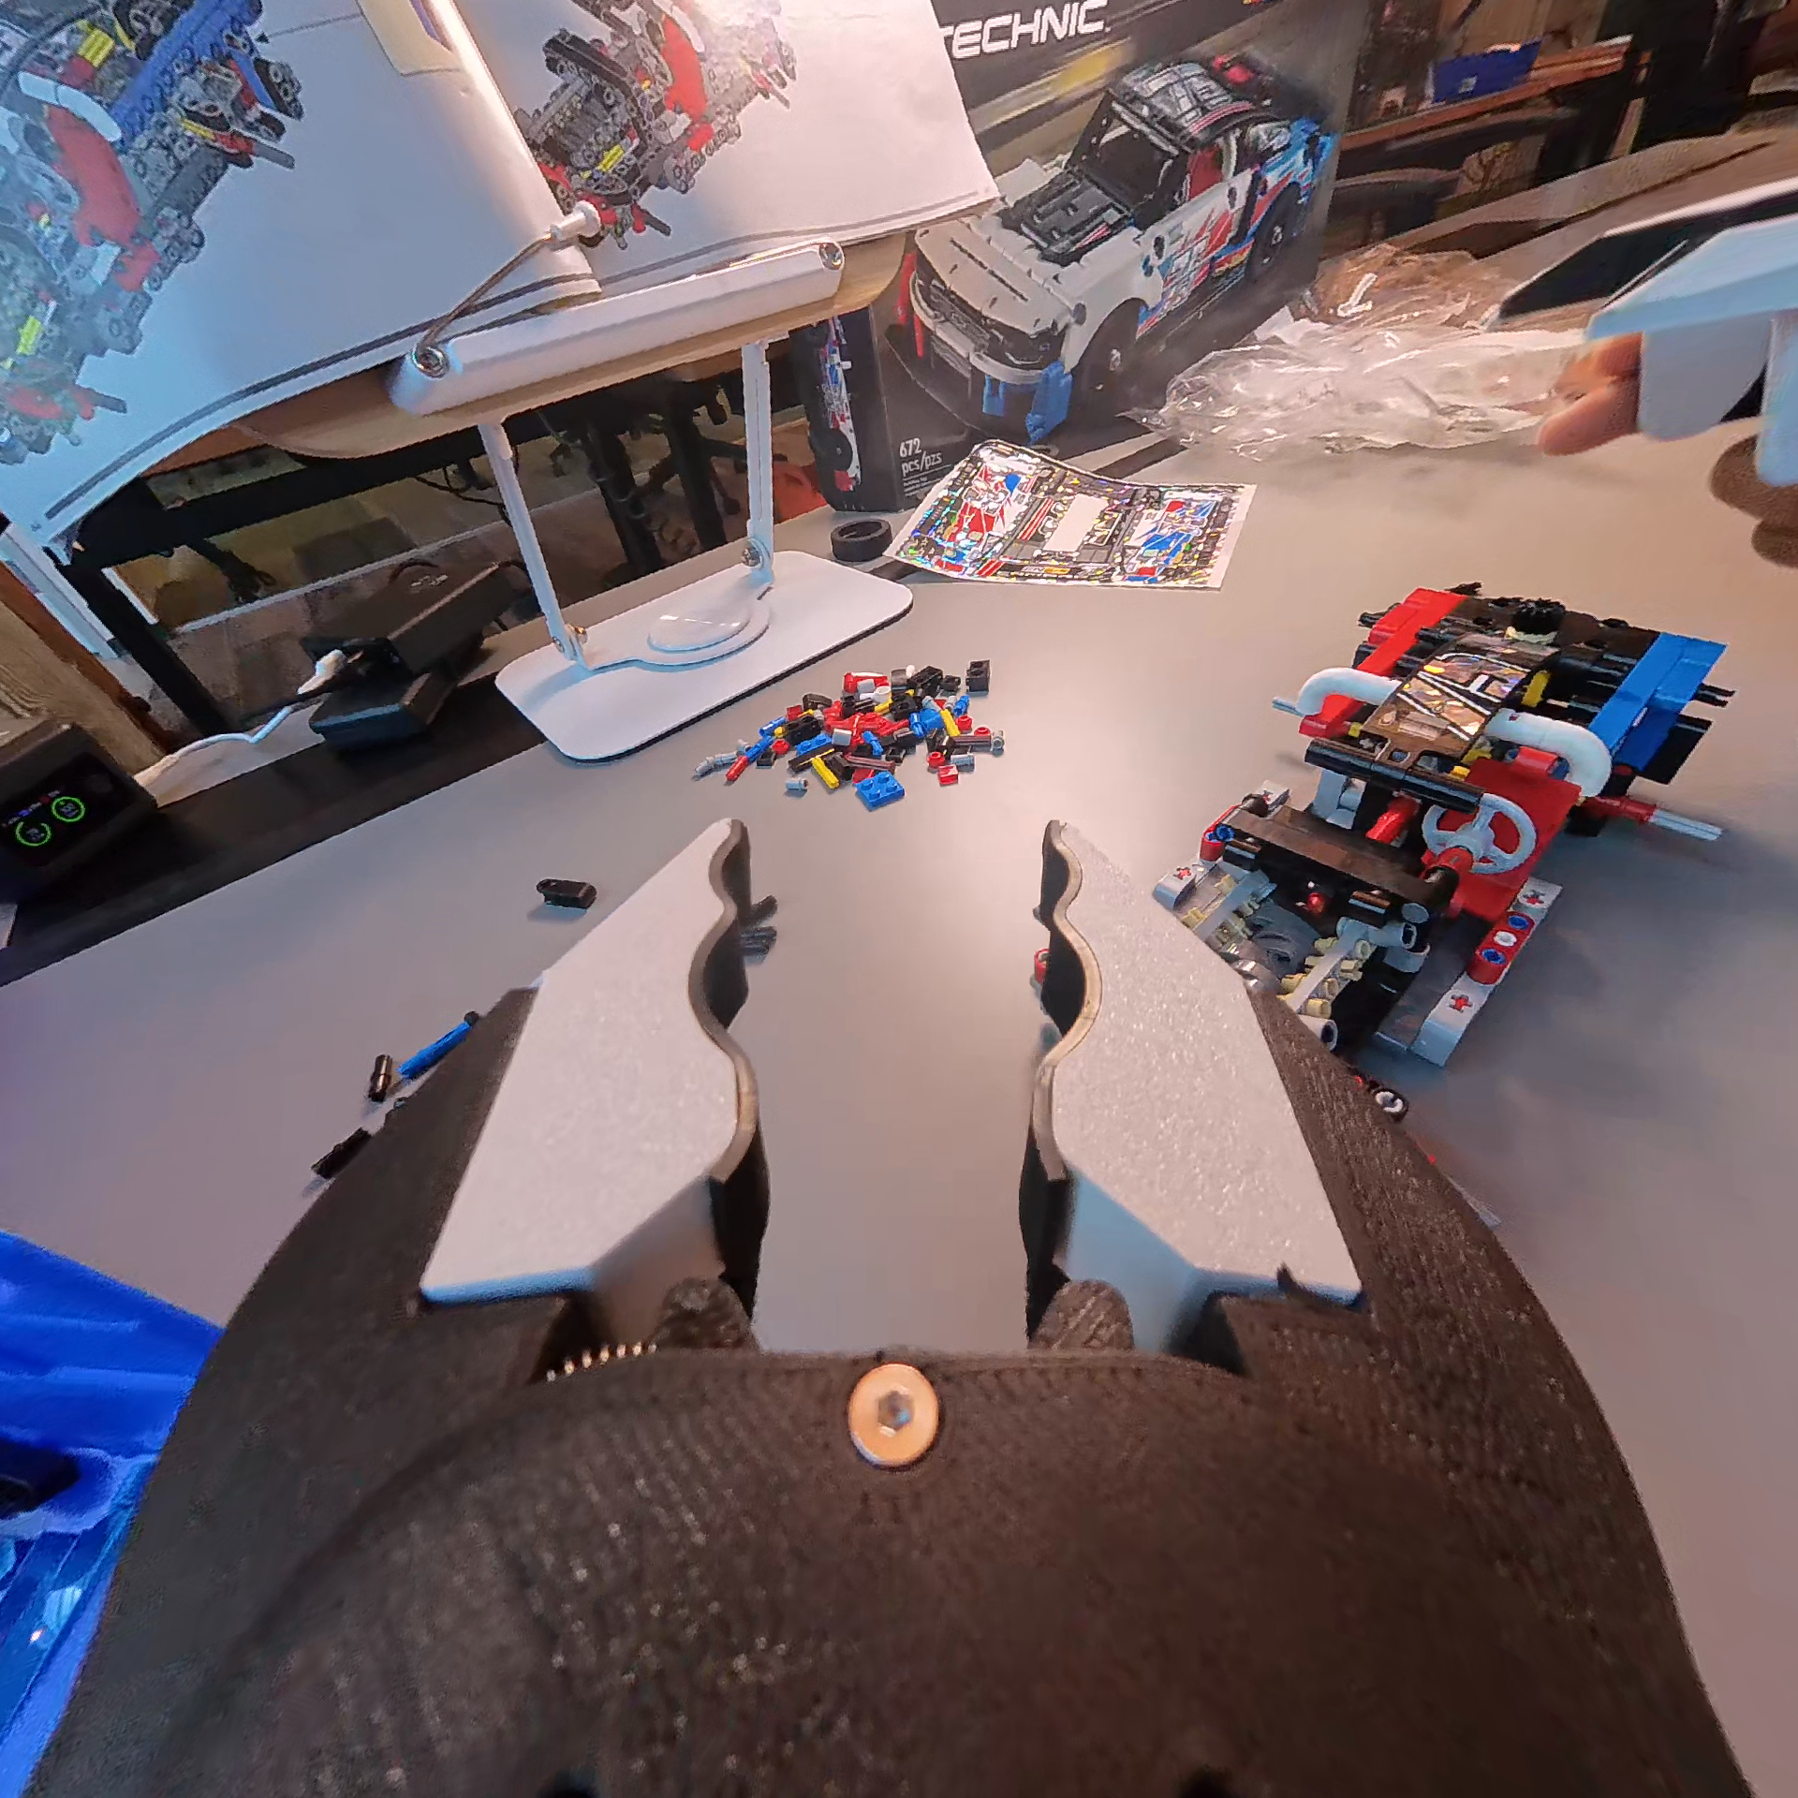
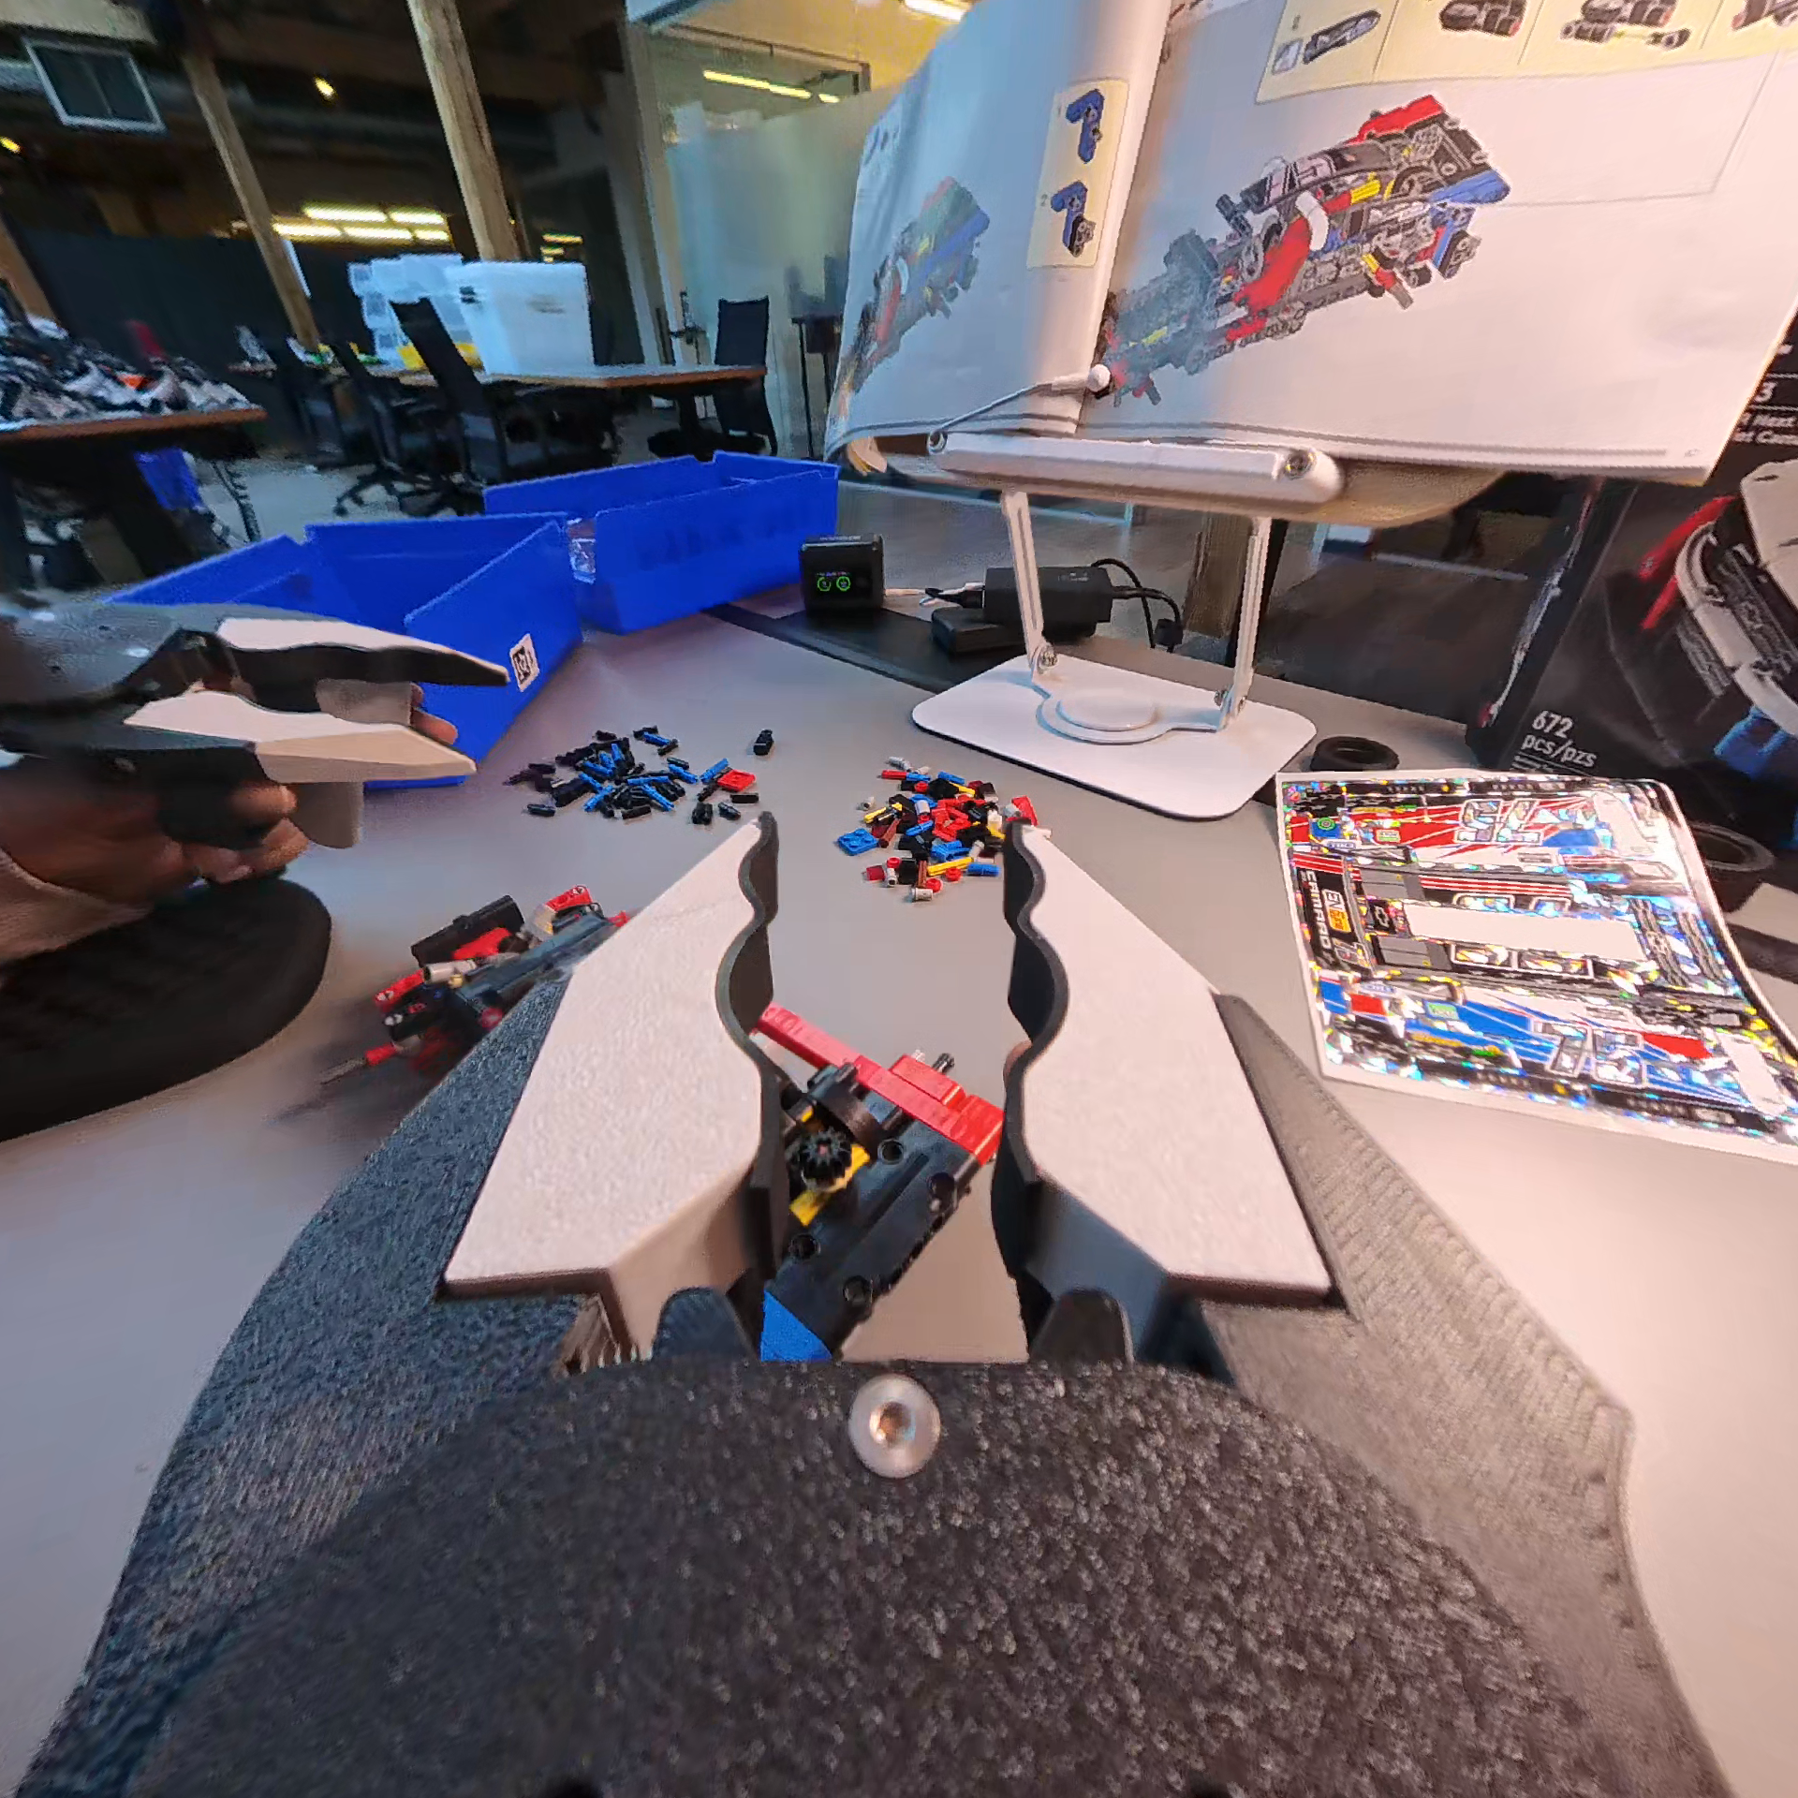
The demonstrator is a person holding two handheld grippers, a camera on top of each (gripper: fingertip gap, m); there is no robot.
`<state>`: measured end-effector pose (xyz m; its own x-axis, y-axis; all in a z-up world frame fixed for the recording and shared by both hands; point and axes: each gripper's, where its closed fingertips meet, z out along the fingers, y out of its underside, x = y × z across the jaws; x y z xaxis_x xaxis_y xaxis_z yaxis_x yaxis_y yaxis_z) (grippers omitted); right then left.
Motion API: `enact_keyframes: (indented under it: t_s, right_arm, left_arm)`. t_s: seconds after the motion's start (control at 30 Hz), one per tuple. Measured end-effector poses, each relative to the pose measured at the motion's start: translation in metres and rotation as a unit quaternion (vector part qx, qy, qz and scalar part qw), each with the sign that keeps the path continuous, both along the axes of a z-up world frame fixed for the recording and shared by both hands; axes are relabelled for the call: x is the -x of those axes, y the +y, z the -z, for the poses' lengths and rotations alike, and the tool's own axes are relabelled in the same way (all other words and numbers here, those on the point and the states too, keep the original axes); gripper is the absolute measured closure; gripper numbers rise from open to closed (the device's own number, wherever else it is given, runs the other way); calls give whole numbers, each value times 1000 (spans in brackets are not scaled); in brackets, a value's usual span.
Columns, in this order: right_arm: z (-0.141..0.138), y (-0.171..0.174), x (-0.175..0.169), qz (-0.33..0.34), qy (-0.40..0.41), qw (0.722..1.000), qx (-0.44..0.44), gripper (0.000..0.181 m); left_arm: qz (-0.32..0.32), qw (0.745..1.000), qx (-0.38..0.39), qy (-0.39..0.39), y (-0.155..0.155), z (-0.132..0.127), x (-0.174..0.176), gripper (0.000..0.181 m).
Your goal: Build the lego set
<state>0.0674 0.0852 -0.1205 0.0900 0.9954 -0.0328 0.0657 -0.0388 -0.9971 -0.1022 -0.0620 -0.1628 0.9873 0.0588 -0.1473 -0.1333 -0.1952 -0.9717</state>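
From the right wrist view, two blue bins (image 2: 467, 593) stand at the far left of the grey table (image 2: 1459, 1313), one bearing a small printed sticker, their contents hidden; the left gripper (image 2: 467, 720) hovers before them, spread and holding nothing; loose black and blue pins (image 2: 632, 773) and a mixed pile of small parts (image 2: 934, 827) lie beyond; the right gripper (image 2: 890, 846), jaws apart and gripping nothing, hangs over the half-built car (image 2: 876, 1148), whose long axis runs slantwise on the table; a printed instruction booklet (image 2: 1362, 292) sits on a white stand (image 2: 1119, 720); a foil sticker sheet (image 2: 1518, 944) and the printed black box (image 2: 1654, 623) lie right.
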Motion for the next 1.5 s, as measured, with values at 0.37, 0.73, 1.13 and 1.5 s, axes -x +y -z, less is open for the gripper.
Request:
enact_keyframes:
  t_s: [0.37,0.73,1.13,1.5]
  right_arm:
    - [42,-13,1,-55,-69,996,-16,97]
    - [45,-8,-3,-46,-83,995,-31,96]
    - [39,41,-32,31,-92,994,-48,104]
    - [110,94,-99,46,-320,944,-70,152]
  left_arm:
    - [198,976,87,-37,3,12,-64,95]
    - [338,901,264,67,33,45,-121,76]
    - [331,883,309,122,54,78,-110,102]
    - [304,898,301,98,51,77,-86,103]
